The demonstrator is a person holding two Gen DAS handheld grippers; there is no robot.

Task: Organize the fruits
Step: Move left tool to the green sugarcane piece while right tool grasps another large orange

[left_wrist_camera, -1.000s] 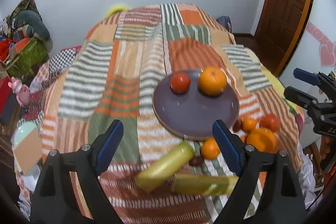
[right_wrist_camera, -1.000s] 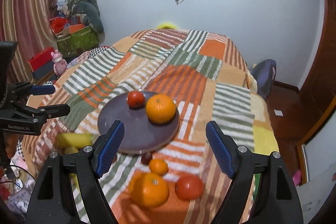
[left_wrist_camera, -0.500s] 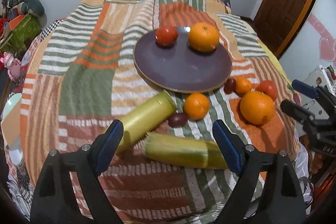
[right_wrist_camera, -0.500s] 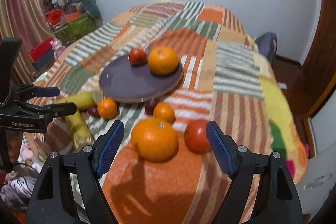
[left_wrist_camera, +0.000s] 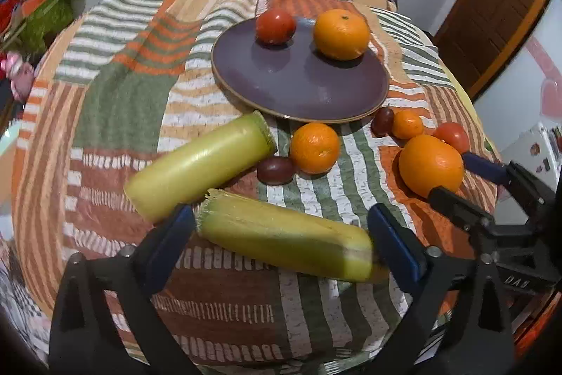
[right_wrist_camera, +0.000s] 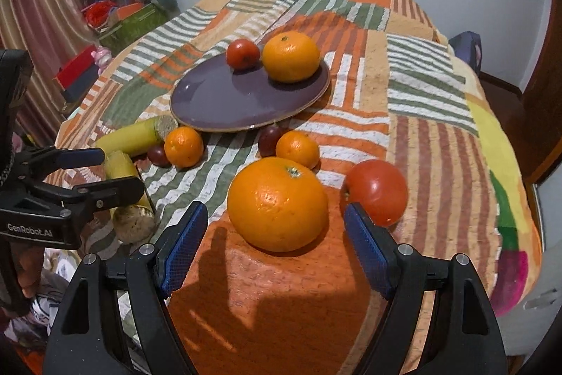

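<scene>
My left gripper (left_wrist_camera: 281, 227) hangs low over the table with its jaws opening. A yellow-green corn cob (left_wrist_camera: 284, 245) lies lengthwise between its fingers, and the pads do not press on it. My right gripper (right_wrist_camera: 274, 217) is open with a large orange (right_wrist_camera: 277, 202) partly between its fingertips, untouched. A tomato (right_wrist_camera: 376, 190) lies just right of that orange. The purple plate (left_wrist_camera: 298, 86) holds a tomato (left_wrist_camera: 275, 26) and an orange (left_wrist_camera: 341, 34). A second cob (left_wrist_camera: 200, 164), two small oranges (left_wrist_camera: 315, 147) (left_wrist_camera: 407, 124) and two dark plums (left_wrist_camera: 275, 170) (left_wrist_camera: 383, 121) lie loose.
A striped patchwork cloth (left_wrist_camera: 123, 94) covers the round table, whose edge drops off close below both grippers. Toys and boxes (right_wrist_camera: 119, 13) are piled at the back left by a curtain. A wooden door (left_wrist_camera: 491, 16) stands at the right.
Both grippers have come down and closer to the fruit. The left jaws have widened around the near cob. The large orange now sits between the right fingertips.
</scene>
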